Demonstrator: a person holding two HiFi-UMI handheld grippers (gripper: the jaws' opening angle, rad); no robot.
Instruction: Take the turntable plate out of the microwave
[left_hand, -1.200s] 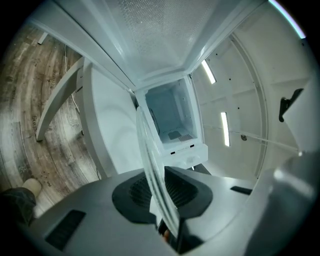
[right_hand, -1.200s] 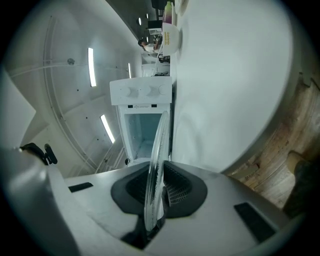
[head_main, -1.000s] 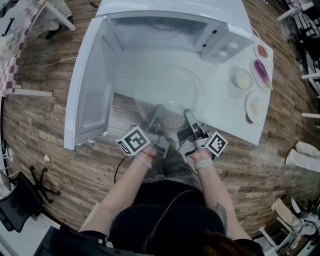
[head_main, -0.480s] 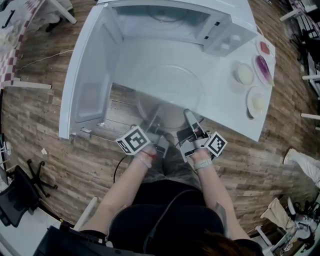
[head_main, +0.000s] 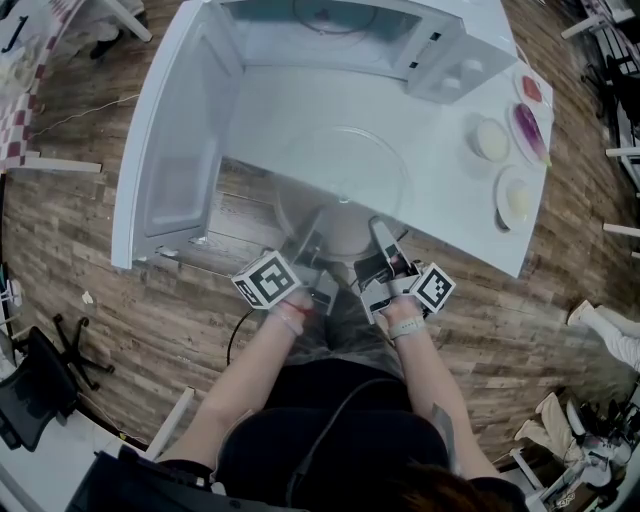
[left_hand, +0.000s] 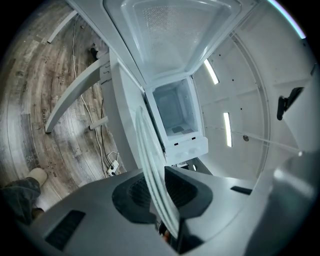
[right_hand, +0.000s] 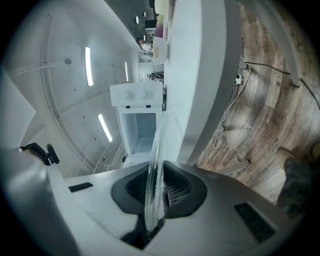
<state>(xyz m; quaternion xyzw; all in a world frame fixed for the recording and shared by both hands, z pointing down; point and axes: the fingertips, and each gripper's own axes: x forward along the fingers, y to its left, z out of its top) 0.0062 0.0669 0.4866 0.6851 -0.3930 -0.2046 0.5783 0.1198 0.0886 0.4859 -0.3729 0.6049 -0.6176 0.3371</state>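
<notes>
The clear glass turntable plate (head_main: 340, 185) hangs over the near edge of the white table (head_main: 450, 215), outside the microwave (head_main: 340, 35). My left gripper (head_main: 310, 240) is shut on the plate's near left rim, and my right gripper (head_main: 378, 235) is shut on its near right rim. In the left gripper view the glass rim (left_hand: 152, 175) runs edge-on between the jaws. The right gripper view shows the same rim (right_hand: 155, 185) pinched between its jaws. The microwave's door (head_main: 175, 150) stands wide open at the left, and its cavity looks bare.
Three small dishes (head_main: 515, 140) with food sit on the table's right side. The open door juts out at the left. Wooden floor (head_main: 80, 240) lies below, with a black chair base (head_main: 40, 385) at the lower left and cables.
Both grippers keep their hold on the plate. The microwave and table have slid up in the head view, so the plate reaches a little further out from the cavity toward me.
</notes>
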